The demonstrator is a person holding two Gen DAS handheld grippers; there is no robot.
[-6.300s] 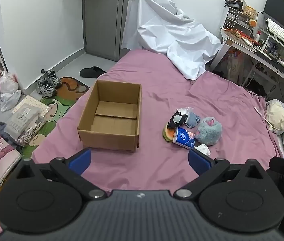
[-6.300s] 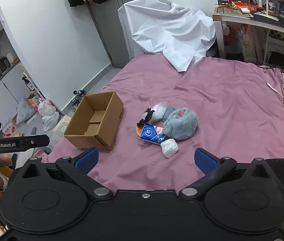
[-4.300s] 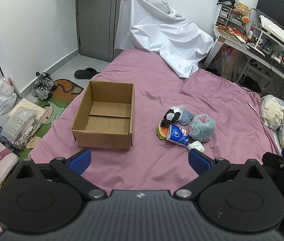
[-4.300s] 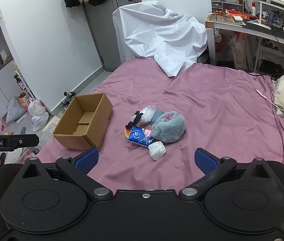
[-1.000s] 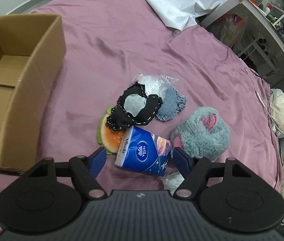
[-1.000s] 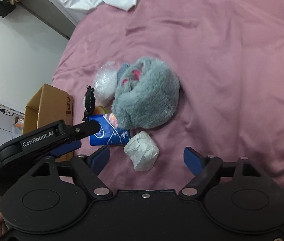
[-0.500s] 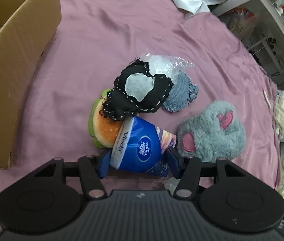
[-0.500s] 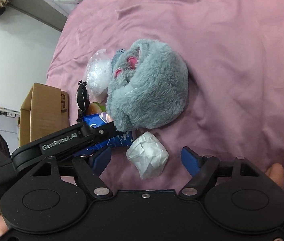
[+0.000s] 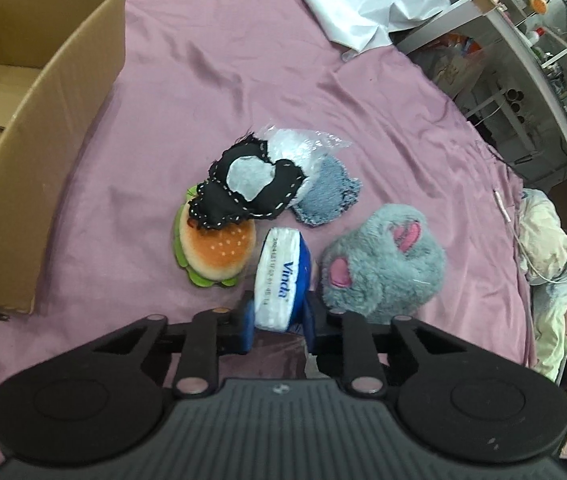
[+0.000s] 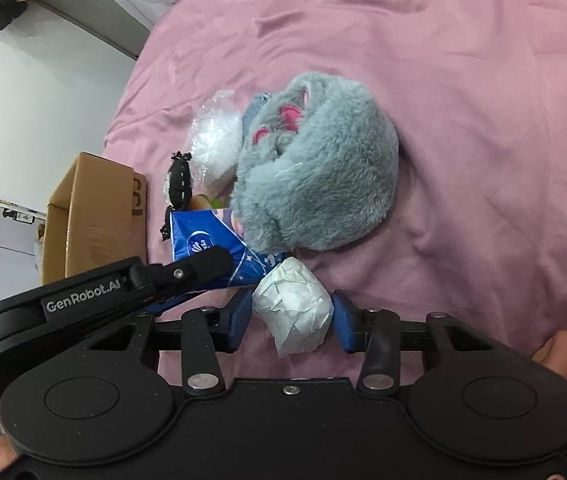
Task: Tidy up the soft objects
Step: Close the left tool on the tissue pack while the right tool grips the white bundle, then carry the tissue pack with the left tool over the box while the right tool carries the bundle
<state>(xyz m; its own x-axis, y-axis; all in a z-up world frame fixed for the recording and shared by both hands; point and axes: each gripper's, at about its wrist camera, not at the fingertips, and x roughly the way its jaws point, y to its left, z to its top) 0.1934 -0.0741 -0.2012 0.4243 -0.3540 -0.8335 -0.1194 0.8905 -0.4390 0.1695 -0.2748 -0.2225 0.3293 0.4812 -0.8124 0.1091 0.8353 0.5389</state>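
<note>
A pile of soft things lies on the pink bed (image 9: pixel 211 80). My left gripper (image 9: pixel 277 320) is shut on a blue Vinda tissue pack (image 9: pixel 281 276), which also shows in the right wrist view (image 10: pixel 203 248). Beside it lie a burger plush (image 9: pixel 213 254), a black-and-white fabric piece (image 9: pixel 247 188), a blue-grey cloth (image 9: pixel 325 196) and a grey furry plush (image 9: pixel 383 264). My right gripper (image 10: pixel 291 318) has its fingers on both sides of a white crumpled wad (image 10: pixel 293 312), touching or nearly touching it. An open cardboard box (image 9: pixel 15 128) stands at the left.
A white sheet (image 9: pixel 363 4) lies at the far end of the bed. A cluttered desk (image 9: pixel 543 52) stands at the right. Patterned bedding (image 9: pixel 555 248) lies at the bed's right edge. The left gripper's arm (image 10: pixel 103 292) crosses the right wrist view.
Both grippers have come down onto the pile. My left fingers have closed on the tissue pack and turned it on edge. My right fingers have narrowed around the white wad.
</note>
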